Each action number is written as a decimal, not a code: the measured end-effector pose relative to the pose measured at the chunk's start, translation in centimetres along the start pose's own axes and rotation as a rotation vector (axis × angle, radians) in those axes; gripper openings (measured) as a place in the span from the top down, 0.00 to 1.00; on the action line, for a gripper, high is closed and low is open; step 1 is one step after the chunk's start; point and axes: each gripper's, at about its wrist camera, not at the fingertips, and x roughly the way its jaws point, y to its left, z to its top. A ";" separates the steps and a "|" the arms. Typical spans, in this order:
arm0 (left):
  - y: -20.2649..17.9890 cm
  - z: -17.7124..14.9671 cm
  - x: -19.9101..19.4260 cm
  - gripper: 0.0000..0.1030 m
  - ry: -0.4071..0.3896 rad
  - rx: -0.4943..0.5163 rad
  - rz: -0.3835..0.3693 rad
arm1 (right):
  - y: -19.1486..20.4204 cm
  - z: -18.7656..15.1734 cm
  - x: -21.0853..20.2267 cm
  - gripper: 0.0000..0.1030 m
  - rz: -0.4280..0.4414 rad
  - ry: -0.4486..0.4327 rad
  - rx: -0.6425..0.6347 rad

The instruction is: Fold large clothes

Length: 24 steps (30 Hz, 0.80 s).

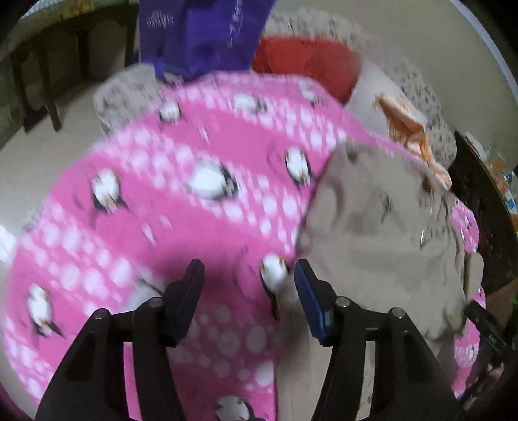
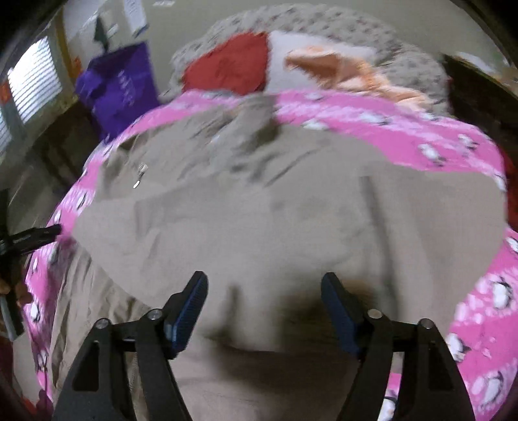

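Note:
A large beige garment (image 2: 259,220) lies spread and wrinkled on a pink penguin-print blanket (image 1: 145,194); it also shows at the right of the left wrist view (image 1: 372,226). My left gripper (image 1: 249,272) is open and empty, above the garment's left edge where it meets the blanket. My right gripper (image 2: 265,285) is open and empty, just above the garment's near part. The left gripper's tip (image 2: 35,238) shows at the left edge of the right wrist view. Both views are motion-blurred.
Beyond the blanket (image 2: 388,129) lie a red cloth (image 2: 226,68), an orange cloth (image 2: 340,68) and a white cloth on a grey patterned cover (image 2: 307,22). A purple bag (image 1: 200,32) stands at the far left. Dark furniture (image 1: 485,200) is at the right.

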 end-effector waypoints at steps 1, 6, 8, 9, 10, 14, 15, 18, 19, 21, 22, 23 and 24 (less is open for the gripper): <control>-0.2 0.7 0.0 0.45 0.003 0.014 -0.001 | -0.7 -0.1 -0.5 0.20 -0.018 -0.011 0.009; -3.1 3.3 2.1 0.44 0.005 0.070 -0.010 | -1.6 0.4 0.3 0.20 -0.041 0.019 -0.039; -5.1 3.7 4.1 0.43 0.026 0.085 -0.012 | -0.5 0.8 1.8 0.24 -0.010 0.021 -0.079; -5.5 3.7 4.6 0.43 0.036 0.085 -0.008 | -0.1 1.0 2.8 0.45 -0.007 0.040 -0.088; -6.2 3.9 5.9 0.43 0.058 0.084 0.003 | 0.3 1.0 4.2 0.87 -0.012 0.089 -0.105; -6.3 4.0 10.1 0.43 0.108 0.077 0.126 | 1.0 0.9 4.0 0.98 -0.074 0.062 -0.165; -6.1 3.9 10.5 0.43 0.108 0.073 0.132 | 0.8 1.0 3.5 0.98 -0.091 0.039 -0.154; -6.4 3.6 10.3 0.40 0.073 0.107 0.151 | 0.1 0.7 3.8 0.88 -0.153 0.011 -0.115; -6.7 3.4 10.2 0.40 0.079 0.126 0.164 | -0.1 0.4 4.3 0.80 -0.148 0.035 -0.109; -6.8 3.3 9.3 0.40 0.090 0.124 0.142 | -0.7 0.1 4.3 0.75 -0.091 0.089 -0.069; -6.9 3.3 8.9 0.40 0.090 0.117 0.126 | -1.1 0.0 3.4 0.72 -0.067 0.072 -0.039; -6.8 3.1 8.0 0.40 0.085 0.103 0.106 | -1.7 -0.2 2.1 0.68 -0.047 0.036 -0.001; -7.0 3.1 7.4 0.40 0.079 0.100 0.098 | -2.5 -0.6 0.6 0.57 -0.032 -0.009 0.044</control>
